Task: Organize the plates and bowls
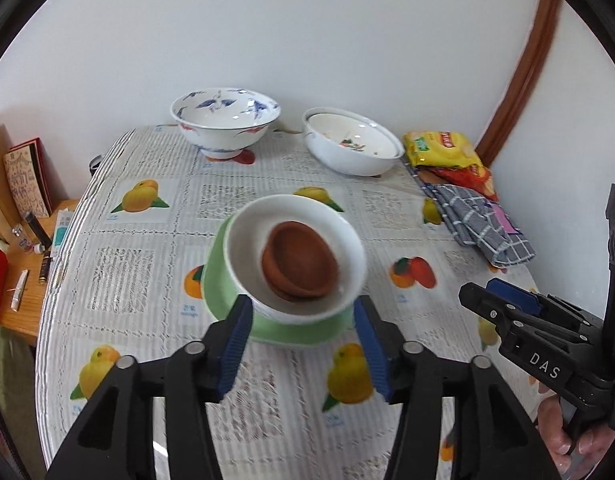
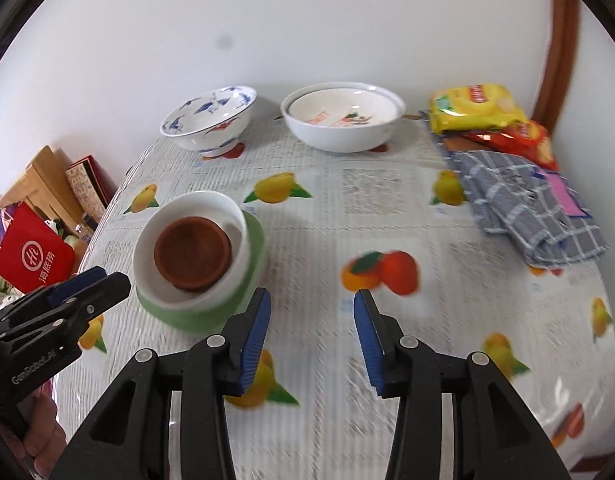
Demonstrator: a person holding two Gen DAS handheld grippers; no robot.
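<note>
White capitals reading "DAS" are showing on the black body of the right tongs (image 1: 503, 300), seen from the left wrist view. "GenRobot.AI" is running in pale letters along the body of the left tongs (image 2: 95, 280), seen from the right wrist view. A red packet (image 2: 33, 256) beside the worktop is carrying a white round logo and Chinese characters. Print on the yellow snack bag (image 2: 475, 108) and the tablecloth's small captions are staying too blurred to read.

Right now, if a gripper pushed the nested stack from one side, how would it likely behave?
The nested stack would probably slide, since the tablecloth looks glossy. The brown dish sits tilted inside, so it may rattle. The glazed bowls look breakable.
</note>
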